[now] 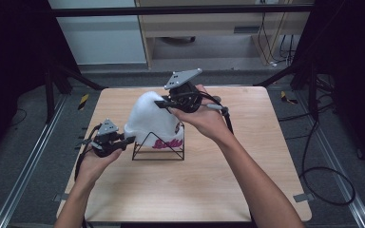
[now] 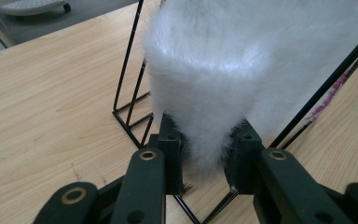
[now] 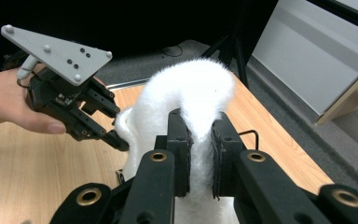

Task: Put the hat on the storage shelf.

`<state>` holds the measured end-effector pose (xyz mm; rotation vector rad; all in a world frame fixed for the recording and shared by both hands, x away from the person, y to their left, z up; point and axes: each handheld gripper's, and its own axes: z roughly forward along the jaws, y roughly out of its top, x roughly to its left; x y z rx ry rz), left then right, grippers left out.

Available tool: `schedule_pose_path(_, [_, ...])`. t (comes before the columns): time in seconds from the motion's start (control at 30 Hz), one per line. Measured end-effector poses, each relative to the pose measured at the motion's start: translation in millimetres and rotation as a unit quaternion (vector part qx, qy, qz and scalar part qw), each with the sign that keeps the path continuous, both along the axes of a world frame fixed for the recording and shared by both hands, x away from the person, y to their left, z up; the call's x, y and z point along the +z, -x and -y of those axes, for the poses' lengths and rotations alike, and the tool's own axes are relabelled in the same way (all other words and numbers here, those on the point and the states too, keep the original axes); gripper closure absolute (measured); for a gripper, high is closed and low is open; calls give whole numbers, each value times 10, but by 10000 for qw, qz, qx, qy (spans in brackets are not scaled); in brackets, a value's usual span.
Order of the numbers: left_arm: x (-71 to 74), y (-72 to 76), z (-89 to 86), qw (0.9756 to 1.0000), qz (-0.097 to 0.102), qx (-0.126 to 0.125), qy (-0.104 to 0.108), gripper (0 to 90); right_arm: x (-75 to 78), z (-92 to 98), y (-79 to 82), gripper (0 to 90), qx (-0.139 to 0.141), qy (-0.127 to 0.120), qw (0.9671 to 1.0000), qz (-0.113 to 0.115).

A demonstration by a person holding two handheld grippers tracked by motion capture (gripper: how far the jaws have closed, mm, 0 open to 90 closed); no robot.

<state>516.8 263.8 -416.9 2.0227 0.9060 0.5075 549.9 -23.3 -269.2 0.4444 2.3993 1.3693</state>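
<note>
Grippers, left [image 2: 204, 161] and right [image 3: 200, 154], are each pinched tight on my fluffy white hat [image 1: 153, 118]; uneven pulling could tip the wire stand [image 1: 158, 151].

— What carries the things?
— A light wooden bench [image 1: 218, 180] with rounded corners.
— And what stands directly on it?
— One black wire stand [image 1: 159, 151], near the middle. A white furry hat [image 1: 149, 116] hangs over it.

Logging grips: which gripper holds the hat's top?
The right gripper, pinching the white hat's crown; the left gripper grips its lower edge.
</note>
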Motion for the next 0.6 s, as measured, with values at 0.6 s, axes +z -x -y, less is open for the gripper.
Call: schedule_pose_path(0.6, [-203,19,0,9999,-84,18,-110,698,-169,-36,31,810,37,184,9997,-145])
